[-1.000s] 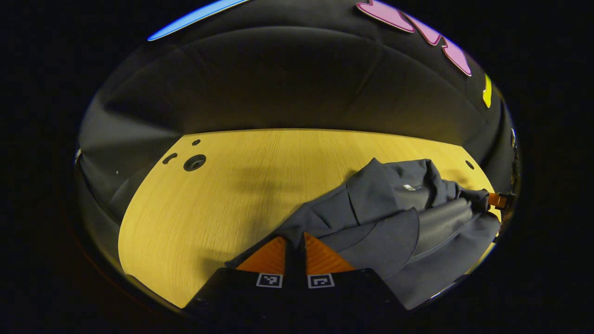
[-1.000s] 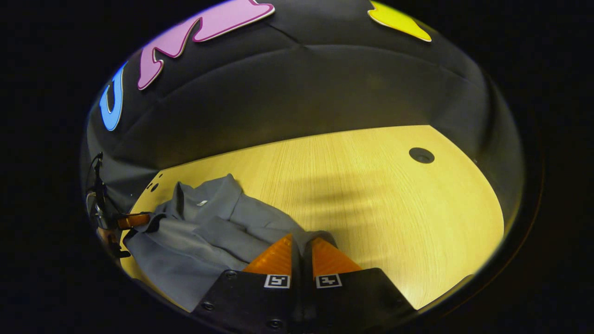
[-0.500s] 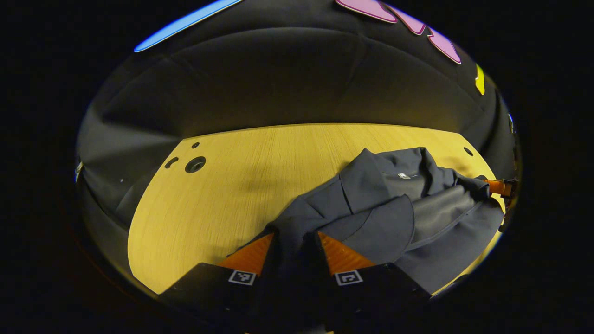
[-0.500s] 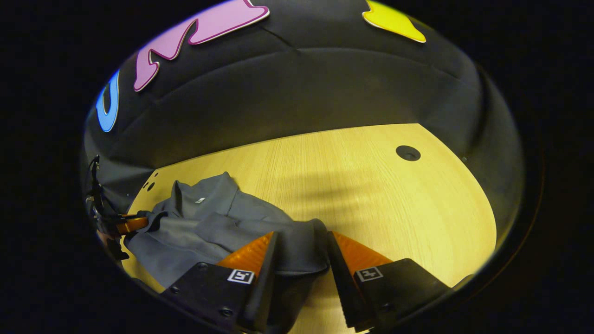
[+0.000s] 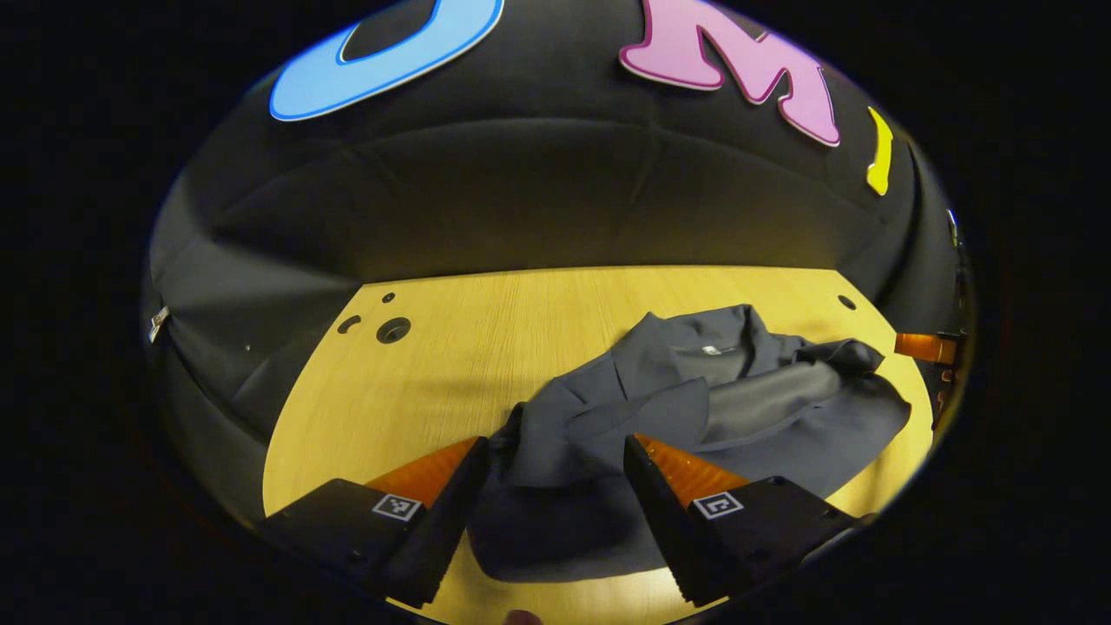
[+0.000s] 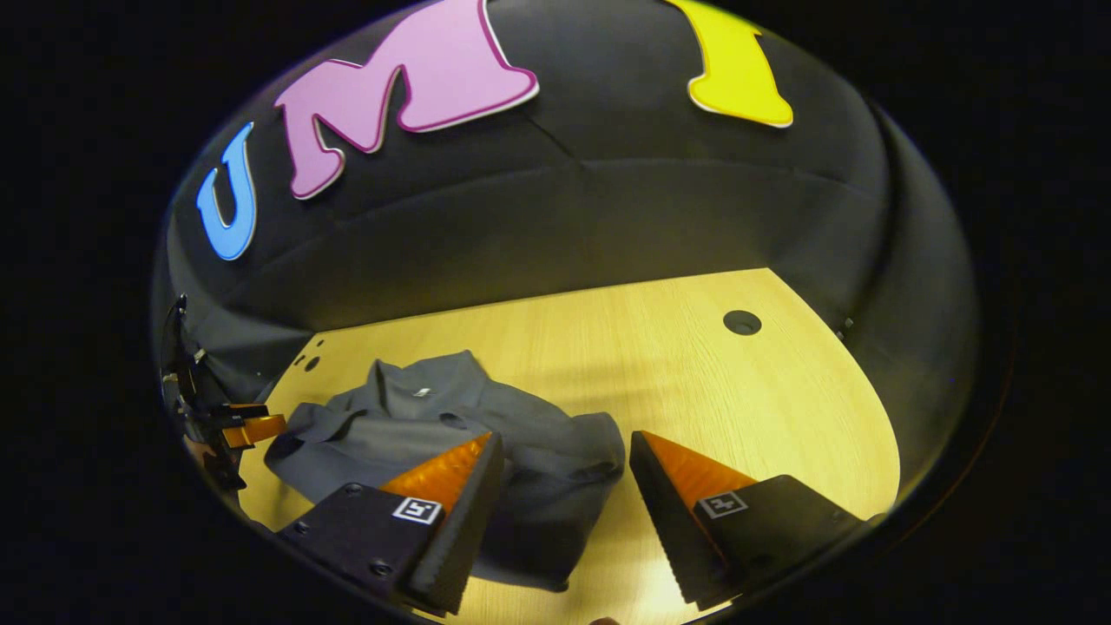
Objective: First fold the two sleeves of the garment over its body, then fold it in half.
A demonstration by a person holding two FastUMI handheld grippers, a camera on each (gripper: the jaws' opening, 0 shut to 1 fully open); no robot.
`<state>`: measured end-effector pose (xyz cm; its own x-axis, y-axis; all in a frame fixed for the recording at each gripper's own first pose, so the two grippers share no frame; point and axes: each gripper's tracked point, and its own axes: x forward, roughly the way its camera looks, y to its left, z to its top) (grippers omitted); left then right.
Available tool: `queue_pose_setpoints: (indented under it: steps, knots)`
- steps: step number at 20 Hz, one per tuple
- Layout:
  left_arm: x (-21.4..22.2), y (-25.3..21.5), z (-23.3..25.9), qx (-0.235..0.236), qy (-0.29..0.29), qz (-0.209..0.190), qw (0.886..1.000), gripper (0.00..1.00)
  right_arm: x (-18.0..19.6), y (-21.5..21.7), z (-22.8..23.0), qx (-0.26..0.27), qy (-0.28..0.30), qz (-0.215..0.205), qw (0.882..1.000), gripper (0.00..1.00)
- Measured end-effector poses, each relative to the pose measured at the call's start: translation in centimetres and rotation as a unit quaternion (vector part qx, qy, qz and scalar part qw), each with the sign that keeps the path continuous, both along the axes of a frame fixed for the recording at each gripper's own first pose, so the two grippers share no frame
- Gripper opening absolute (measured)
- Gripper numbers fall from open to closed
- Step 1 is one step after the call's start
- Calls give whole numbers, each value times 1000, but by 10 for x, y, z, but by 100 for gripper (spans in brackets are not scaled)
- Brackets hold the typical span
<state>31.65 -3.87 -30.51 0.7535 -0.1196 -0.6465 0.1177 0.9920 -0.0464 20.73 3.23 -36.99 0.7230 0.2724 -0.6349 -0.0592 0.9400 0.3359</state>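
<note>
Garment (image 5: 694,408) lies bunched on table (image 5: 451,347). Left gripper (image 5: 551,451) and right gripper (image 6: 564,447) held with fingers spread, nothing pinched. Judged: sleeves folded; hem to be gripped at both corners, lifted evenly, for halving

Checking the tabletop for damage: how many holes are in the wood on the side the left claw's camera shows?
4: three clustered at the far left corner, one at the far right. The garment may hide more.
</note>
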Motion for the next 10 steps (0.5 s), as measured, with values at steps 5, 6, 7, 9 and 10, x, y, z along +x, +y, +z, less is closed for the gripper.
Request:
queue_pose_setpoints:
  steps: [5, 6, 7, 9, 10]
  knots:
    - [-39, -4, 43, -24, -21, -17, 999, 98, -30, -1, 52, -17, -36, 8, 999, 95]
    - [-48, -8, 52, -36, -25, -18, 999, 98, -35, -1, 61, -18, -45, 8, 999, 95]
    - [-58, -12, 59, -47, -29, -18, 998, 98, -40, 0, 72, -14, -53, 10, 998, 95]
    - [-74, -15, 73, -62, -41, -22, 997, 97, -52, 1, 91, -7, -64, 10, 998, 95]
    - [-82, -15, 81, -66, -48, -24, 996, 97, -59, 0, 100, -6, -69, 10, 998, 95]
